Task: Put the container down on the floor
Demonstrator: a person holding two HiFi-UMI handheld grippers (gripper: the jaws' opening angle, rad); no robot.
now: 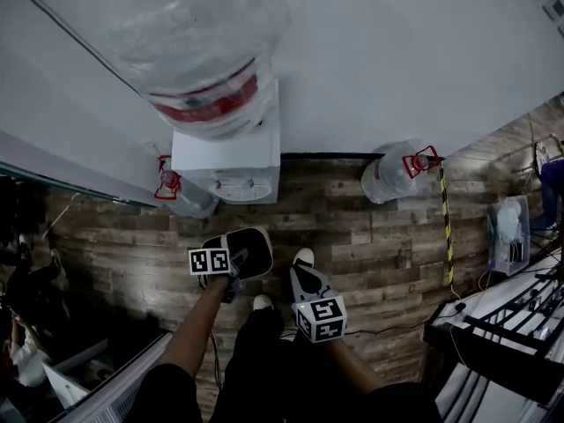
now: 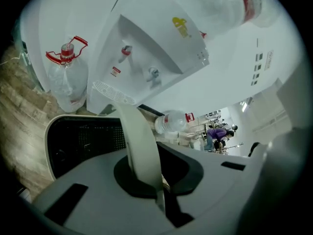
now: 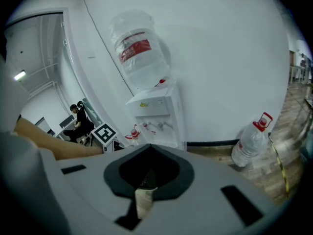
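Container [image 1: 249,252], black inside with a white rim, hangs at the centre of the head view from our left gripper [image 2: 146,180]. Its jaws pinch the container's white band [image 2: 139,141], so we judge it carried and not yet set down. Our right gripper [image 3: 145,192] waits at lower centre, jaws pressed together. Underneath lies plank floor [image 1: 370,245]. A water dispenser [image 1: 227,161] and a spare bottle [image 1: 392,174] stand against the white wall [image 1: 397,60] at the top.

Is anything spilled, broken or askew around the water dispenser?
Nothing stands out. The water dispenser stands against the wall with its big bottle on top, the floor bottles are capped, and the floor shows no puddle. The left tongs hold the container by its rim.
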